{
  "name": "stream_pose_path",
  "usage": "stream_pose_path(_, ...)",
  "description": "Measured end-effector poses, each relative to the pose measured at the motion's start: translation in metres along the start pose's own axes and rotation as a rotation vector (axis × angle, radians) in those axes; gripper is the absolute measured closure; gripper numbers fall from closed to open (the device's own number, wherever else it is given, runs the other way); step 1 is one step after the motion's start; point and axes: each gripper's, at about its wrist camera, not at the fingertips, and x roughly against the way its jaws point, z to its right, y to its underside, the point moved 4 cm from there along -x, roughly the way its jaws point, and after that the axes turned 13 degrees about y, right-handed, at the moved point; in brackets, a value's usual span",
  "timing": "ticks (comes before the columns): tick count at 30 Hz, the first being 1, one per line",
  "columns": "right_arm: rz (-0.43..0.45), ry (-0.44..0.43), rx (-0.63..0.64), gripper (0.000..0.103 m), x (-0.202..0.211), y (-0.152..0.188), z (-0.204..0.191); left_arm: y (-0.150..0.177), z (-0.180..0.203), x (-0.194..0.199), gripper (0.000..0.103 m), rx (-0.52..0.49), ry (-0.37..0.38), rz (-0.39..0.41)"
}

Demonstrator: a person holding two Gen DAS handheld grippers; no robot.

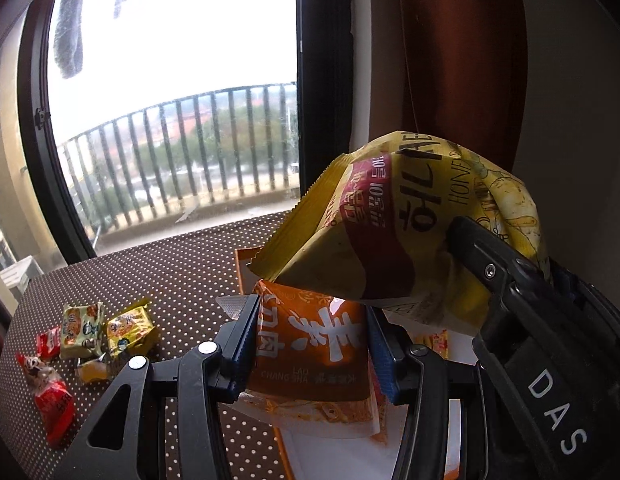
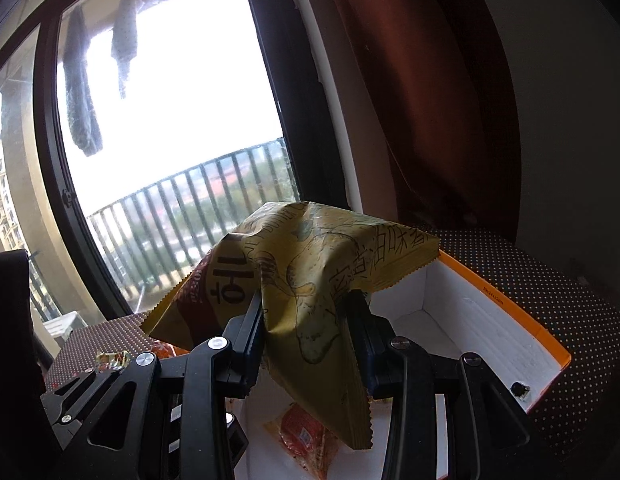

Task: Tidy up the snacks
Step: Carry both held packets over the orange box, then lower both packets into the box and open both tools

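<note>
My left gripper (image 1: 310, 344) is shut on an orange snack packet (image 1: 310, 356) with white Chinese characters, held over the left edge of a white box with orange rim (image 2: 510, 312). My right gripper (image 2: 305, 320) is shut on a large yellow chip bag (image 2: 310, 264), held above the box; the bag also shows in the left wrist view (image 1: 410, 232), just right of and above the orange packet. A red-orange snack packet (image 2: 305, 436) lies on the box floor. Several small snacks (image 1: 85, 332) lie on the dotted tablecloth to the left.
The table has a brown white-dotted cloth (image 1: 169, 272). A large window with a balcony railing (image 1: 181, 148) stands behind it. A dark red curtain (image 2: 430, 100) hangs at the right. A red wrapped candy (image 1: 49, 396) lies near the table's left edge.
</note>
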Motion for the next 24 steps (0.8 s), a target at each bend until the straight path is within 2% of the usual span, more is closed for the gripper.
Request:
stream_pose_path(6,-0.038,0.036,-0.034,0.061,-0.012,0.000,0.021,0.002,0.020,-0.022,0.051,-0.025,0.029,-0.069)
stream_pose_path(12,-0.093,0.049,-0.072,0.061,-0.024,0.003,0.039,0.009,0.033,-0.045,0.046,0.012,0.092,-0.213)
stream_pose_path(13,-0.102,0.050,-0.076,0.061,-0.030,0.004,0.041,0.010,0.035,-0.046,0.043,0.004,0.088,-0.216)
stream_pose_path(16,-0.109,0.059,-0.078,0.061,-0.031,0.007,0.046,0.011,0.042,-0.047,0.021,-0.029,0.084,-0.224)
stream_pose_path(17,-0.113,0.056,-0.081,0.061,-0.033,0.006,0.045,0.010,0.043,-0.046,0.018,-0.038,0.087,-0.222)
stream_pose_path(24,-0.154,0.031,-0.074,0.061,-0.043,0.002,0.039,0.006,0.040,-0.051,0.018,-0.086,0.075,-0.261)
